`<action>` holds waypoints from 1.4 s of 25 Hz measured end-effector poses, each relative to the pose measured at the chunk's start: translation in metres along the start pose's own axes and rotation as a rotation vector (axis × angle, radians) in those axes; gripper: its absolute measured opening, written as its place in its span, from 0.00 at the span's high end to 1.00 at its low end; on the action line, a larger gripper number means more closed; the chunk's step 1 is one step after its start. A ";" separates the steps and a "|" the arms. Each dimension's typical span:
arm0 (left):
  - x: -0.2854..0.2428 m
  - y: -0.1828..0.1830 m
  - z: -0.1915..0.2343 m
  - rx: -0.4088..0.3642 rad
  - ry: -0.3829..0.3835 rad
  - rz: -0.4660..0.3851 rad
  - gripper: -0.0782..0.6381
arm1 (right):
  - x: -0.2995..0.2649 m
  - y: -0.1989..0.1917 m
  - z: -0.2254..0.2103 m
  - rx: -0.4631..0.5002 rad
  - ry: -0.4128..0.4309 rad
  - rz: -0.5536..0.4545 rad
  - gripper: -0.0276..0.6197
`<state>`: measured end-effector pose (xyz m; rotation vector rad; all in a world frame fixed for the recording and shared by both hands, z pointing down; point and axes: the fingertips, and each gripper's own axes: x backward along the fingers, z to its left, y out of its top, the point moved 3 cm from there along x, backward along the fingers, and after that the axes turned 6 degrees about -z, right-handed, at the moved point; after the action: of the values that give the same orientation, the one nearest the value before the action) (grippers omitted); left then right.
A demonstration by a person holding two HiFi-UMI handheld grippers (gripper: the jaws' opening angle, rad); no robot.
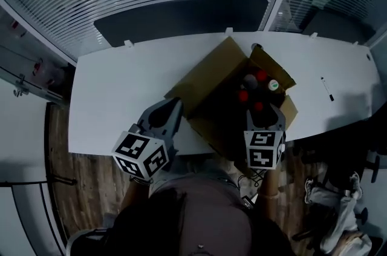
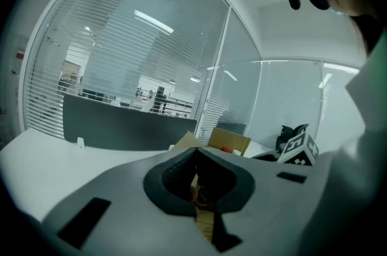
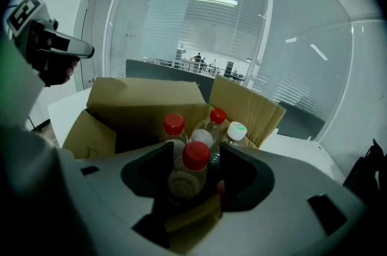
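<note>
**Bottle** (image 3: pixel 192 167): clear, red cap. We find it upright in the box (image 1: pixel 211 76), at the near side, with the other bottles (image 3: pixel 217 118) packed close behind it under red and white caps.

**Right gripper** (image 1: pixel 264 111): over the box's near wall. The jaws are wide apart, one on each side of the bottle. We see no firm contact, so we log nothing held.

**Left gripper** (image 1: pixel 174 108): jaws closed together, nothing between them. The tips are at the box's left flap. We cannot tell whether they touch it.

**Box**: cardboard, flaps open, set cornerwise on the table (image 1: pixel 115 85) near its front edge.

**Pen** (image 1: pixel 327 89): on the table, well apart to the right.

**Step, as we judge it**: the right gripper brackets the bottle, but the grasp is not yet made.

**Next move, as we judge it**: it calls for closing squarely on the body below the cap. The neighbours should not be nudged, since they stand so close. The lift should then go straight up, clear of walls and flaps. The light box may shift, so the left gripper at the flap could steady it.
</note>
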<state>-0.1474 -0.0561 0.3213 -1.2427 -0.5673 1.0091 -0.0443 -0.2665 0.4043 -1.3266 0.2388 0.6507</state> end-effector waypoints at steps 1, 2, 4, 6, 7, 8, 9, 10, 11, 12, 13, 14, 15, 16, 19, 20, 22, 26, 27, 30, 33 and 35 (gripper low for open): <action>-0.001 0.001 0.002 -0.003 0.001 0.003 0.88 | -0.004 -0.004 0.000 0.005 0.004 0.025 0.60; -0.003 0.001 0.004 -0.005 0.001 0.007 0.88 | -0.008 -0.006 0.000 0.013 0.005 0.046 0.60; -0.004 0.003 0.010 -0.005 0.001 0.012 0.88 | -0.013 -0.008 0.002 0.040 -0.002 0.079 0.61; -0.006 0.004 0.016 -0.005 0.000 0.016 0.88 | -0.017 -0.011 0.004 0.061 -0.001 0.117 0.61; -0.007 0.005 0.019 -0.005 -0.001 0.020 0.88 | -0.019 -0.012 0.005 0.064 0.005 0.134 0.61; -0.008 0.005 0.021 -0.006 -0.003 0.024 0.88 | -0.020 -0.013 0.005 0.062 0.013 0.149 0.61; -0.009 0.005 0.024 -0.007 -0.005 0.028 0.88 | -0.021 -0.013 0.005 0.057 0.021 0.161 0.61; -0.011 0.005 0.026 -0.007 -0.007 0.032 0.88 | -0.022 -0.014 0.005 0.048 0.029 0.168 0.61; -0.012 0.005 0.029 -0.006 -0.010 0.036 0.88 | -0.024 -0.013 0.005 0.035 0.040 0.171 0.61; -0.012 0.005 0.031 -0.004 -0.013 0.039 0.88 | -0.024 -0.013 0.005 0.018 0.053 0.172 0.61; -0.012 0.006 0.033 -0.003 -0.016 0.042 0.88 | -0.024 -0.012 0.005 -0.004 0.071 0.169 0.62; -0.012 0.006 0.036 -0.002 -0.017 0.043 0.88 | -0.023 -0.011 0.005 -0.030 0.089 0.164 0.65; -0.011 0.007 0.038 -0.002 -0.016 0.044 0.88 | -0.022 -0.011 0.005 -0.056 0.101 0.159 0.67; -0.009 0.007 0.041 -0.001 -0.015 0.045 0.88 | -0.020 -0.012 0.004 -0.079 0.106 0.155 0.68; -0.005 0.009 0.051 0.001 -0.009 0.044 0.88 | -0.015 -0.012 0.002 -0.118 0.093 0.144 0.70; -0.004 0.010 0.055 0.003 -0.007 0.043 0.88 | -0.013 -0.011 0.003 -0.121 0.083 0.140 0.70; 0.000 0.012 0.062 0.006 -0.003 0.041 0.88 | -0.008 -0.008 0.005 -0.122 0.062 0.127 0.70; 0.008 0.013 0.071 0.012 -0.006 0.041 0.88 | 0.007 0.000 0.007 -0.144 0.040 0.093 0.70; 0.009 0.013 0.072 0.013 -0.011 0.042 0.88 | 0.011 0.003 0.007 -0.152 0.037 0.081 0.70; 0.011 0.014 0.077 0.018 -0.035 0.042 0.88 | 0.020 0.017 0.011 -0.178 0.020 0.036 0.70; 0.013 0.015 0.082 0.020 -0.056 0.043 0.88 | 0.030 0.035 0.015 -0.194 -0.002 -0.011 0.70; 0.016 0.017 0.085 0.021 -0.067 0.042 0.88 | 0.039 0.049 0.016 -0.196 -0.021 -0.049 0.70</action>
<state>-0.2149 0.0003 0.3260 -1.2107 -0.5827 1.0928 -0.0442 -0.2352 0.3482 -1.5079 0.1275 0.6582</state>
